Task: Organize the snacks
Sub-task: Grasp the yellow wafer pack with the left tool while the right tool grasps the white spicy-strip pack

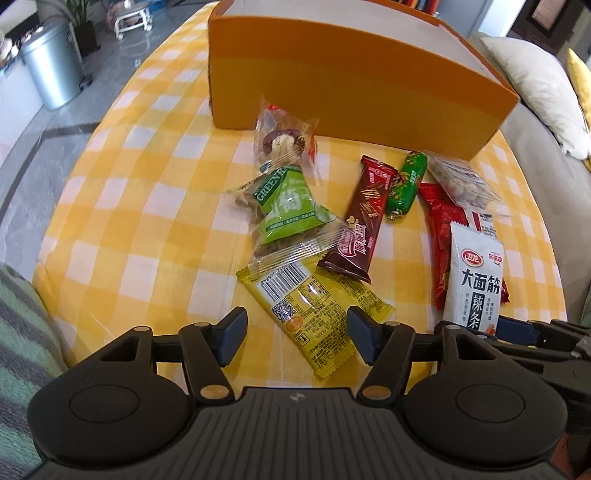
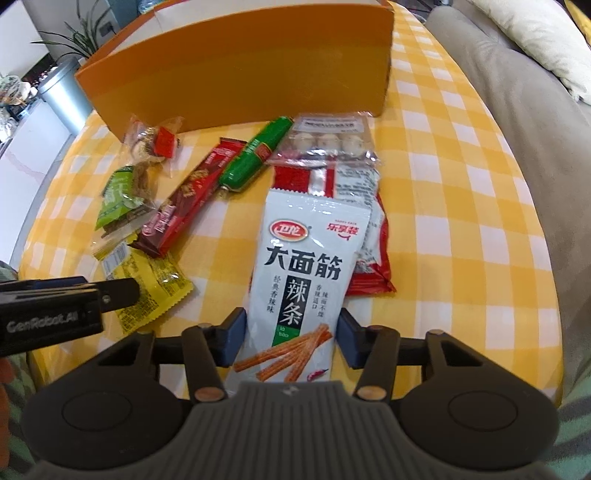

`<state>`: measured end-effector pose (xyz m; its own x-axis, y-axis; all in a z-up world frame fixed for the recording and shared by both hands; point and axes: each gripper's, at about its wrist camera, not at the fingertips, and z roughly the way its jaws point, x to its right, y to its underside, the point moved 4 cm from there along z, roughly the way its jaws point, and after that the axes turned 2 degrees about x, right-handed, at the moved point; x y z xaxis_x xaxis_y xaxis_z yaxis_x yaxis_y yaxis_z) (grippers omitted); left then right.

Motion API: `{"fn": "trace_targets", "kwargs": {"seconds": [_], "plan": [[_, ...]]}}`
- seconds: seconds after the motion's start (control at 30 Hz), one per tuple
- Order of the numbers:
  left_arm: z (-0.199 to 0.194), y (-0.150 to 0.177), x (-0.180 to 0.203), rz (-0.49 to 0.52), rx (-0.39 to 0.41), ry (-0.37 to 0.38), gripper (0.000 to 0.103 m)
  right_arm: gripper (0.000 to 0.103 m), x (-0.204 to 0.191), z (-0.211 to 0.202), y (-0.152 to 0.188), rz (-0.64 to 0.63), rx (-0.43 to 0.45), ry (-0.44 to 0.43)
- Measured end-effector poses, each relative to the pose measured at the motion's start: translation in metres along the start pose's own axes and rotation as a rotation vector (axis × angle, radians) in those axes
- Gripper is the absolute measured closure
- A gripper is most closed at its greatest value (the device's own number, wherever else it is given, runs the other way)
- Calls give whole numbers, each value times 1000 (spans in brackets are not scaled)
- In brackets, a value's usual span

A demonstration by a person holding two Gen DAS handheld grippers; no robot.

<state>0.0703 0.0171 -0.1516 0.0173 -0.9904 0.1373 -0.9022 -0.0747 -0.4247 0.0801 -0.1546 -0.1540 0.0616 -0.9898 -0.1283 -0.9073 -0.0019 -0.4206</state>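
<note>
Several snack packets lie on a yellow checked cloth (image 1: 147, 221) in front of an orange box (image 1: 351, 74). My left gripper (image 1: 298, 338) is open, its pads on either side of a yellow packet (image 1: 314, 306) without touching it. Beyond lie a green packet (image 1: 291, 206), a brown wafer bar (image 1: 364, 218), a green sausage (image 1: 406, 184) and a clear nut packet (image 1: 284, 136). My right gripper (image 2: 291, 338) is shut on the lower end of a white spicy-strip packet (image 2: 303, 258), both pads against its edges. That packet rests on a red packet (image 2: 369, 273).
A clear packet of white balls (image 2: 325, 142) lies by the orange box (image 2: 240, 74). A grey sofa (image 2: 517, 129) with a cream cushion (image 1: 535, 81) borders the right side. A metal bin (image 1: 51, 70) and a plant (image 1: 81, 22) stand on the floor at the left.
</note>
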Motion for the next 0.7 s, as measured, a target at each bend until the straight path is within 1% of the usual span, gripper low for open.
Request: {"fn": "trace_targets", "kwargs": {"seconds": [0.13, 0.27, 0.37, 0.57, 0.67, 0.7], "plan": [[8, -3, 1, -42, -6, 13, 29, 54, -9, 0, -4, -35, 26, -32], [13, -8, 7, -46, 12, -12, 22, 53, -10, 5, -6, -50, 18, -24], [18, -10, 14, -40, 20, -31, 13, 53, -7, 5, -6, -45, 22, -25], [24, -10, 24, 51, 37, -116, 11, 53, -5, 6, -6, -45, 26, -32], [21, -9, 19, 51, 16, -119, 11, 52, -6, 6, -6, -50, 29, -31], [20, -8, 17, 51, 5, -119, 13, 52, -6, 6, -6, -52, 29, -29]]}}
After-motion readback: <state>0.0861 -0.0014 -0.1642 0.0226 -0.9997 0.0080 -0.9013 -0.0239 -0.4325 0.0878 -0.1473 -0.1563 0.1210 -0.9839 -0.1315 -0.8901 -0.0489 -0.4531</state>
